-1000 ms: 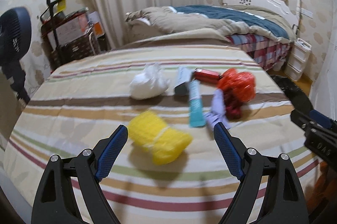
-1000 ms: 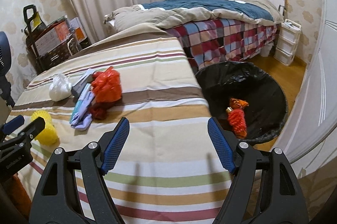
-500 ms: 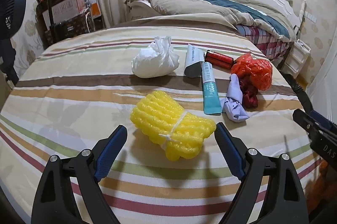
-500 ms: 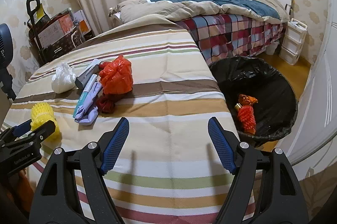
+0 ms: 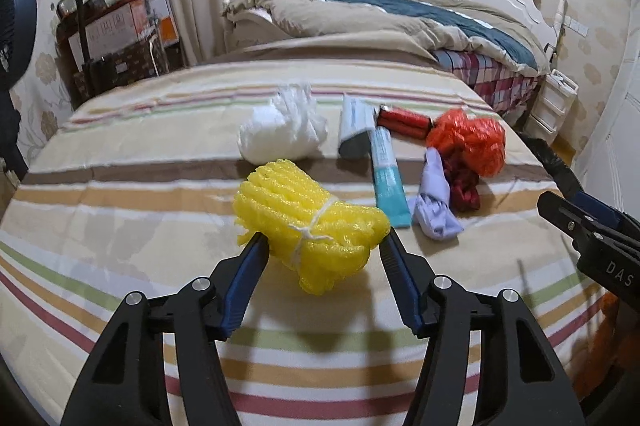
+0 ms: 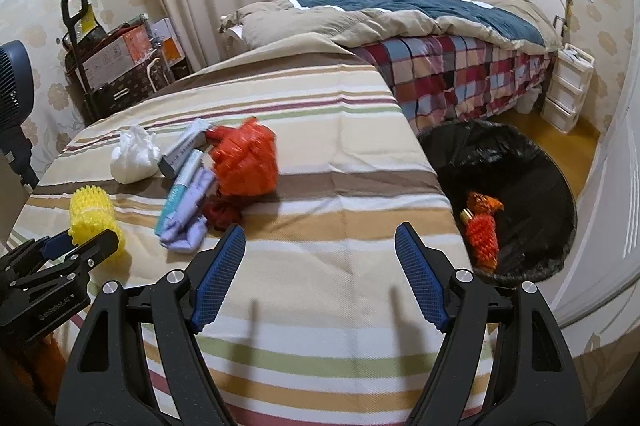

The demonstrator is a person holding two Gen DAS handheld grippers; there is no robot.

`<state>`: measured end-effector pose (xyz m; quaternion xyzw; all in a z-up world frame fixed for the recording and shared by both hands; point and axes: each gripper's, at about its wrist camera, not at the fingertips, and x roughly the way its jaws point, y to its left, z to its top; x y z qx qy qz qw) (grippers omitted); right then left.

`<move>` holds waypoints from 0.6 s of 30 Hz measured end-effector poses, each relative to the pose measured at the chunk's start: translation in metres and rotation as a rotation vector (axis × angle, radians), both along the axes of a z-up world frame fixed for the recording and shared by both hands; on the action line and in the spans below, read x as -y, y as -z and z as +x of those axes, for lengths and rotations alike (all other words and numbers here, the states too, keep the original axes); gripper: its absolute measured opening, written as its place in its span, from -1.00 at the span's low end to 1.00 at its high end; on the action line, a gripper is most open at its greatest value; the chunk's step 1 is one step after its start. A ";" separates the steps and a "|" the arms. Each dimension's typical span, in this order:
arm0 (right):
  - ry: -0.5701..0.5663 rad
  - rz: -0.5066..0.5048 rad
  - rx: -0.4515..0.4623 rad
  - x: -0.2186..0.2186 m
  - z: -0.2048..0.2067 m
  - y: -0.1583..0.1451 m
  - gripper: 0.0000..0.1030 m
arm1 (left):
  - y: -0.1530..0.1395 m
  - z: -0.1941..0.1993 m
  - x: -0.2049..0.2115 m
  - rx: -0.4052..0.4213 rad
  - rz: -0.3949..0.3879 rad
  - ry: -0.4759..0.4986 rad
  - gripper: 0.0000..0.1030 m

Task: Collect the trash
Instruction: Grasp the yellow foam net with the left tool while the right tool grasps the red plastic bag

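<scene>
A yellow foam net bundle [image 5: 312,222] tied with white string lies on the striped cloth; it also shows in the right wrist view [image 6: 94,220]. My left gripper [image 5: 322,242] has its jaws around the bundle, pads touching its sides. Behind lie a white crumpled bag [image 5: 280,135], a teal tube [image 5: 386,177], a grey box [image 5: 354,133], a red can [image 5: 404,121], an orange net [image 5: 468,141], a lilac cloth [image 5: 434,201] and a dark red scrap [image 5: 464,183]. My right gripper [image 6: 320,248] is open and empty above the cloth. A black-lined trash bin [image 6: 532,185] stands right of the table.
The bin holds an orange net piece [image 6: 482,230]. A bed with a plaid skirt [image 6: 460,73] stands behind. A white drawer unit [image 6: 568,91], a cart with boxes [image 6: 116,65] and a fan [image 6: 14,81] line the walls.
My left gripper has moved forward and its jaws have narrowed around the yellow foam bundle. The right gripper has shifted a little, still open.
</scene>
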<state>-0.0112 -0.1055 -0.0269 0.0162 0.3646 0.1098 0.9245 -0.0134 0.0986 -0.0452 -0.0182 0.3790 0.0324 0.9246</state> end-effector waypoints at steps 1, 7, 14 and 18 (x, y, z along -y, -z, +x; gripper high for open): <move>-0.006 0.001 0.003 -0.002 0.001 -0.001 0.47 | -0.001 0.001 -0.001 0.007 0.007 -0.002 0.15; -0.058 -0.008 0.043 -0.025 0.015 -0.013 0.47 | -0.013 0.012 -0.017 0.037 0.011 -0.035 0.15; -0.077 -0.033 0.031 -0.045 0.042 -0.008 0.37 | -0.013 0.024 -0.034 0.032 -0.010 -0.066 0.15; -0.089 -0.041 -0.013 -0.051 0.056 0.002 0.09 | -0.009 0.027 -0.037 0.021 -0.024 -0.062 0.15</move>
